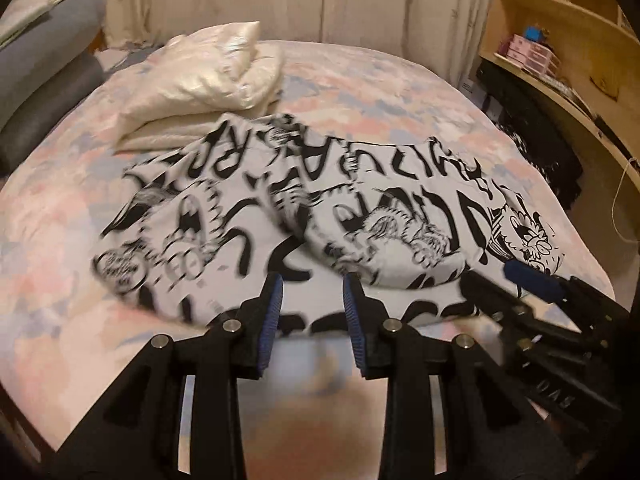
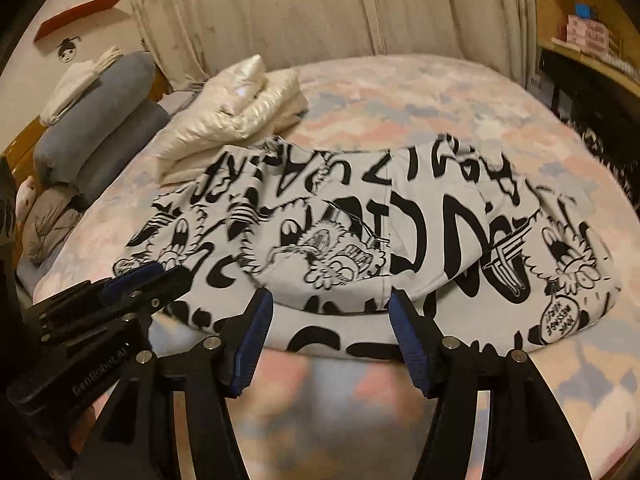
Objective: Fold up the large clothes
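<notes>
A white garment with black cartoon print [image 1: 320, 216] lies partly folded across the pastel bed; it also shows in the right wrist view [image 2: 360, 240]. My left gripper [image 1: 313, 292] is open, its blue-padded fingers just above the garment's near edge, holding nothing. My right gripper [image 2: 330, 308] is open wide, over the near edge of the garment, empty. The right gripper shows at the lower right of the left wrist view [image 1: 532, 284]. The left gripper shows at the lower left of the right wrist view [image 2: 136, 284].
A folded cream quilt [image 1: 200, 80] lies at the back left of the bed [image 1: 380, 76]. Grey-blue bolsters [image 2: 100, 132] are stacked at the left. Wooden shelves [image 1: 560, 40] stand to the right. Curtains hang behind the bed.
</notes>
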